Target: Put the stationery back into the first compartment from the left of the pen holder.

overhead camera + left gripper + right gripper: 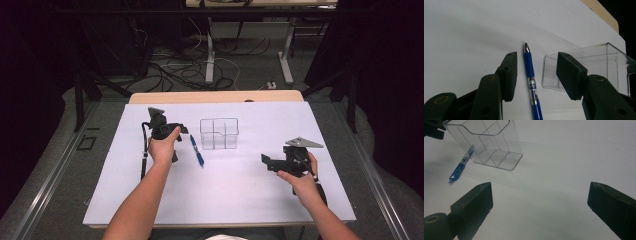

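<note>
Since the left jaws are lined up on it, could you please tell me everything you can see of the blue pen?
The blue pen is a slim ballpoint with a blue barrel, a clear section with a label band and silver rings, and a silver pointed tip. It lies flat on the white table cover, tip pointing away from the person, just left of the clear organizer and apart from it. The left gripper has its jaws on either side of the pen, not pressing it. Nothing but the cover touches it.
</note>
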